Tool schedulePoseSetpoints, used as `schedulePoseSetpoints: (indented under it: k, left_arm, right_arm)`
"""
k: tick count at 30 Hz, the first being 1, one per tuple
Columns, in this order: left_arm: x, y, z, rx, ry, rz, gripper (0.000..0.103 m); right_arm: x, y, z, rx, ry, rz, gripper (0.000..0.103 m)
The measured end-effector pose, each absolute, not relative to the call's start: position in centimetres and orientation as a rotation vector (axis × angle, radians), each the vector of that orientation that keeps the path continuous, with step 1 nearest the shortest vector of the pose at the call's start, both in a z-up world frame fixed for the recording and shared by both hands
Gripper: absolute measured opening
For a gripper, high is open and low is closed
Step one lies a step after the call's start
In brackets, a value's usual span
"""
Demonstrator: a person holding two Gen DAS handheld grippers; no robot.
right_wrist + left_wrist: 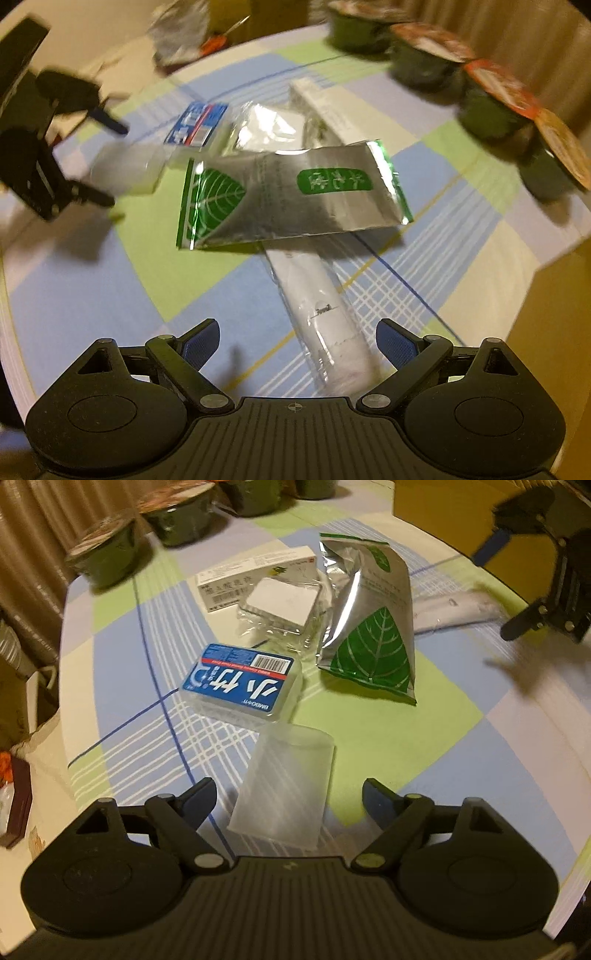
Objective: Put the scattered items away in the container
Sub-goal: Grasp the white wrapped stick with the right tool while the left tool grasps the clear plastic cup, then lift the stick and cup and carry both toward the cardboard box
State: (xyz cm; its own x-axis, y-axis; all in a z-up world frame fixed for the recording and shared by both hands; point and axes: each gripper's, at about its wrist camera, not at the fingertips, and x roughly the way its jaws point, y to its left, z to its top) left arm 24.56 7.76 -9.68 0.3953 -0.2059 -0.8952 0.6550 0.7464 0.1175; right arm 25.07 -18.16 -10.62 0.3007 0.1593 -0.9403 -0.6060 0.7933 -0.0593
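- The bench (498,746) wears a checked cloth of blue, green and cream; all the loose items lie on it ahead of both grippers.
- A cardboard box (443,513) stands at the far right of the left gripper's view; whether it is the container I cannot tell.
- Dark green cups (491,110) with foil lids line the far edge, well ahead and to the right of the right gripper.
- A silver pouch (369,627) with a green leaf lies ahead of the left gripper, slightly right; its edge overlaps the wrapped roll.
- A white wrapped roll (328,321) lies between the right gripper's fingers, reaching forward under the pouch.
- A frosted case (288,786) lies between the left gripper's fingers, not touched by either.
- A blue-labelled box (240,679) sits just beyond the case, to the left.
- A white carton (251,576) and a clear pack (280,605) lie farther ahead.
- Left gripper (290,797): wide open, empty.
- Right gripper (297,341): wide open, empty.
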Motion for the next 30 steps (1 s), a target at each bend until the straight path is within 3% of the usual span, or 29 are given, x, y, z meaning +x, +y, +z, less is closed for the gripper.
schedulePoseSetpoints:
  k: [7, 8, 9, 18, 24, 26, 30]
  left_arm:
    - [25.7, 7.0, -10.4, 0.547, 1.063, -0.653, 0.077]
    - [25.8, 6.9, -10.6, 0.547, 1.064, -0.659, 0.077]
    - [25.8, 6.9, -10.7, 0.545, 1.066, -0.665, 0.077]
    - [26.3, 7.3, -11.2, 0.508, 1.075, -0.710, 0.075]
    - [26.6, 7.4, -11.0, 0.475, 1.094, -0.728, 0.058]
    - [26.3, 7.3, -10.9, 0.474, 1.095, -0.727, 0.048]
    - [25.2, 6.6, -10.8, 0.490, 1.108, -0.738, 0.047]
  right_arm:
    - [27.7, -17.7, -12.3, -0.555, 1.246, 0.609, 0.096]
    - [28.0, -17.8, -12.5, -0.563, 1.256, 0.614, 0.089]
    - [28.4, -17.9, -12.8, -0.568, 1.273, 0.618, 0.076]
    - [29.6, -19.1, -14.1, -0.592, 1.341, 0.666, 0.075]
    - [29.9, -19.6, -13.7, -0.524, 1.376, 0.646, 0.043]
    - [29.4, -19.5, -13.6, -0.525, 1.384, 0.629, 0.042]
    - [27.8, -19.1, -13.1, -0.528, 1.374, 0.606, 0.041]
